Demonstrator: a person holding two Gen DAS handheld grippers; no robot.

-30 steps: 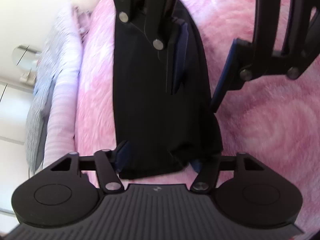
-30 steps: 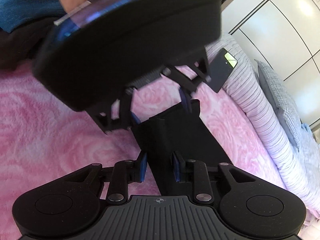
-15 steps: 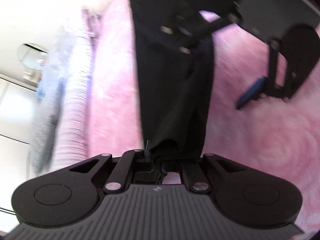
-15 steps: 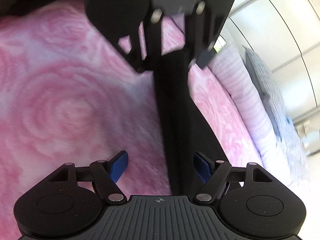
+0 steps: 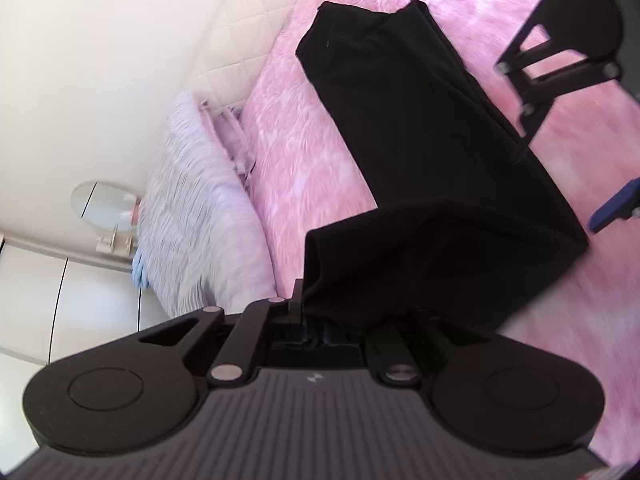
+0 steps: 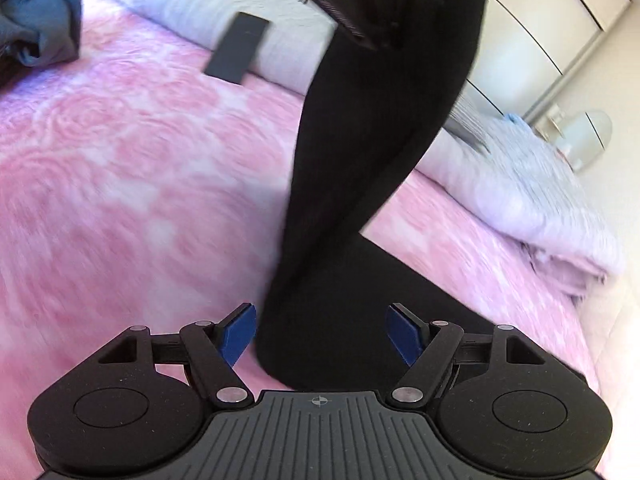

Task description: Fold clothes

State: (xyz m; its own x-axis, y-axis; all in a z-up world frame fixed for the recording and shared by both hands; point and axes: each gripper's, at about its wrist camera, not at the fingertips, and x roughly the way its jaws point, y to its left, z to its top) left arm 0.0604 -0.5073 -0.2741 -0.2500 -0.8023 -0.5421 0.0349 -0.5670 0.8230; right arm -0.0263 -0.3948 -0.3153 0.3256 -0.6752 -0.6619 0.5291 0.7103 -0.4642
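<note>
Left gripper (image 5: 320,326) clamped on black garment (image 5: 420,168), one end lifted off pink blanket (image 5: 304,152), rest lying mid-bed. Right gripper (image 6: 322,330) spread wide, holding nothing, garment between fingers.

A bed is covered by a fluffy pink blanket (image 6: 120,168) with a swirled rose pattern. Along its far edge lies a pale lilac striped quilt (image 5: 200,216), folded in a long roll. Beyond it stand white wardrobe doors (image 6: 540,20) and a cream quilted wall panel (image 5: 120,40). Bright daylight washes the room.
</note>
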